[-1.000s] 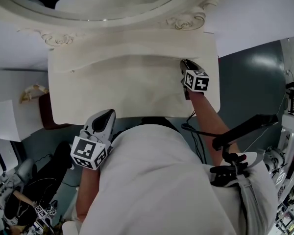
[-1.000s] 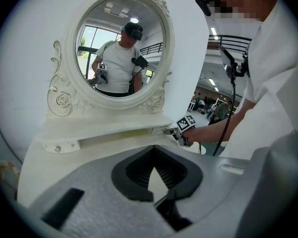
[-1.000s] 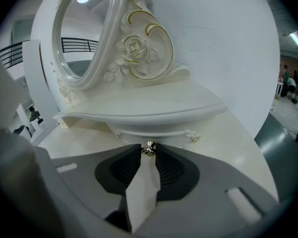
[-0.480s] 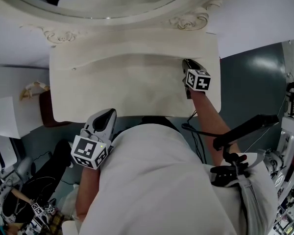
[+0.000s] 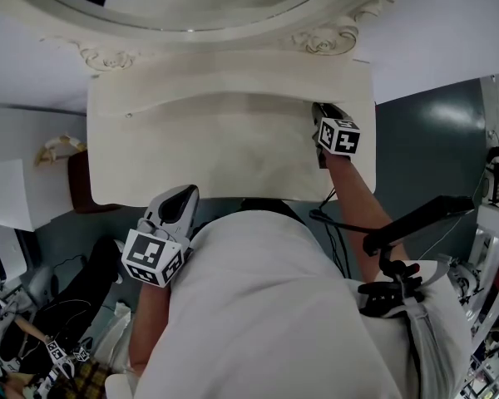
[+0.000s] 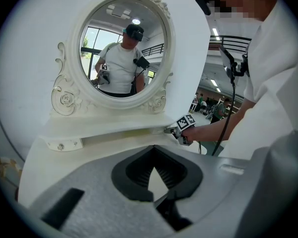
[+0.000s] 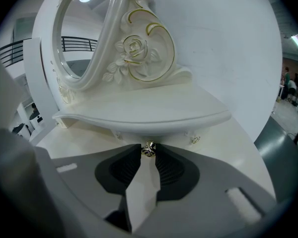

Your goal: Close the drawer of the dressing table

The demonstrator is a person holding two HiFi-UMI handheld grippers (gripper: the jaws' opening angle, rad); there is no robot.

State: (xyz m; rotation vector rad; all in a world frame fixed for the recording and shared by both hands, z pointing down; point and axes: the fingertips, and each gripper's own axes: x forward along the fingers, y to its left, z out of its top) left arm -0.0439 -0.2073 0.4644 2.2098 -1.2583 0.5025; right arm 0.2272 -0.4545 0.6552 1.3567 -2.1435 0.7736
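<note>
The white dressing table carries an oval mirror over a low shelf. Under the shelf's right end sits a small drawer front with a metal rose knob. My right gripper is shut on that knob, its fingertips pressed to both sides of it. In the head view the right gripper reaches in under the shelf's right end. My left gripper hangs at the table's front edge, left of my body. Its jaws are shut on nothing.
Two more small knobs show beside the held one, and another sits on the left drawer front. A brown seat stands left of the table. Cables and a black stand lie at the right.
Neither gripper has moved and the knob stays gripped. Only the head view has drifted slightly.
</note>
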